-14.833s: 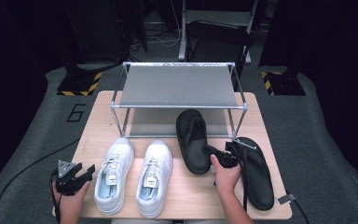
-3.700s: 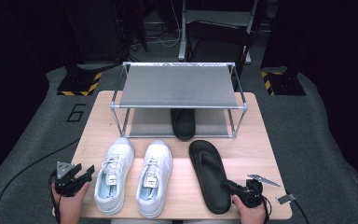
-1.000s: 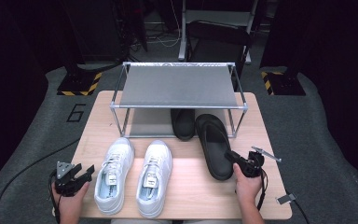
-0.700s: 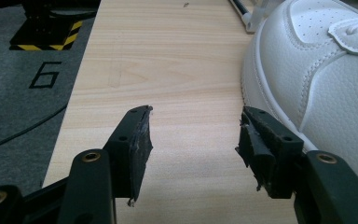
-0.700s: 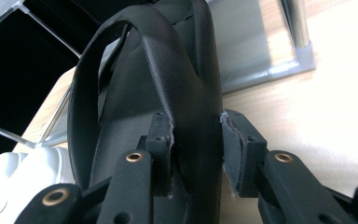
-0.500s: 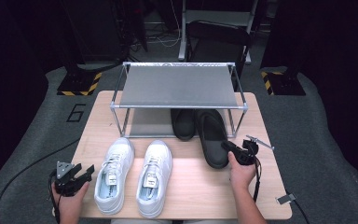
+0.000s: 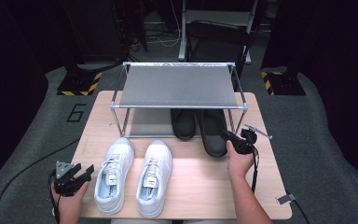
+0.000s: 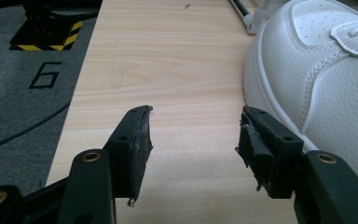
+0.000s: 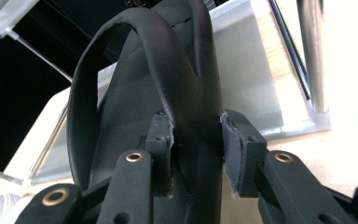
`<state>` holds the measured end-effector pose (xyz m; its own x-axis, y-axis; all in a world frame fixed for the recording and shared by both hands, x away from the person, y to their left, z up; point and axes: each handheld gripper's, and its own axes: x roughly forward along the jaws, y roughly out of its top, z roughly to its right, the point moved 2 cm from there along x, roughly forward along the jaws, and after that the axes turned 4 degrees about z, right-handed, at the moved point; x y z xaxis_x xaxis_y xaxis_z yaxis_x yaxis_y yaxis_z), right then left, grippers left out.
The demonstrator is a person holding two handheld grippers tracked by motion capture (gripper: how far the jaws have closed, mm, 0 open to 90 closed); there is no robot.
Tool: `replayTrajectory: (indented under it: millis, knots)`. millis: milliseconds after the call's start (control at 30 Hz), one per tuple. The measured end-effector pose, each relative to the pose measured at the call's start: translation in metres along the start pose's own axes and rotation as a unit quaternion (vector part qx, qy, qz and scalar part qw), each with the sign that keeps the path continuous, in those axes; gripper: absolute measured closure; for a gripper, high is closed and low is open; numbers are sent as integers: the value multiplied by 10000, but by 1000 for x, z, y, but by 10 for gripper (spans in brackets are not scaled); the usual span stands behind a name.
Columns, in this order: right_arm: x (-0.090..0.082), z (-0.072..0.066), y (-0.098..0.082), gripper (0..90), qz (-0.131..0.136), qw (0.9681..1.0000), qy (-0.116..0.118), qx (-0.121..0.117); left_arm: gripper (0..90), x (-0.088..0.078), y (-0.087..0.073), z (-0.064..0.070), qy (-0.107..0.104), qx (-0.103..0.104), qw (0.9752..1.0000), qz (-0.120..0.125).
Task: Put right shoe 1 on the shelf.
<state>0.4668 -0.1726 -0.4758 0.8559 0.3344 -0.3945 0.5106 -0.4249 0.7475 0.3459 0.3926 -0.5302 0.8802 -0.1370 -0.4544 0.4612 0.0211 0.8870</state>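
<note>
- High view: right gripper (image 7: 231, 138) is sitting just in front of the rack's (image 7: 179, 87) right front leg, near the right edge of the bench (image 7: 205, 186), and is clamping the heel end of the right black slipper (image 7: 213, 132).
- That slipper is lying with its toe end under the rack shelf and its heel end sticking out past the front rail; it is resting just beside the second black slipper (image 7: 183, 123), which is sitting further in under the shelf.
- Right gripper view: both pads are pressing on the slipper's strap (image 9: 186, 84), one on each side, so the jaws are gripping it partway closed. The rack's lower frame is showing behind.
- Left gripper (image 7: 72, 176) is resting by the front left corner of the bench, in the person's left hand (image 7: 70, 198).
- Left gripper view: jaws are standing wide apart with bare wood between them, gripping nothing. The right-hand pad (image 8: 256, 144) is sitting just beside the left white sneaker (image 8: 317, 79); I cannot tell if it is touching.
- Two white sneakers are standing side by side at the front of the bench, left of centre, toes pointing at the rack; the right white sneaker (image 7: 154, 177) is lying well apart from both grippers.
</note>
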Motion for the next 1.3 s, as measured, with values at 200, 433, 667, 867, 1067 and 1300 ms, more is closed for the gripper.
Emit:
replayTrajectory:
  millis: [200, 433, 667, 867, 1067, 1300]
  knots:
    - [15, -1, 2, 653, -1, 9999, -118, 70, 432, 0, 0, 0, -23, 50, 10000, -53]
    - [32, 1, 5, 653, 7, 9997, -258, 21, 432, 1, 0, -1, -11, 22, 10000, -47]
    - [46, 2, 7, 653, -14, 9989, -461, 113, 432, 1, -1, 0, -21, -6, 10000, -77]
    - [54, 5, 7, 653, 21, 9986, -510, 132, 432, 2, -1, -1, -27, 23, 10000, -69]
    - [61, 7, 6, 653, 44, 9984, -536, 178, 432, 2, -1, 0, -21, 55, 9999, -112]
    - [70, 11, 1, 653, 12, 9973, -732, 77, 432, 3, -2, 0, -20, 0, 10000, -91]
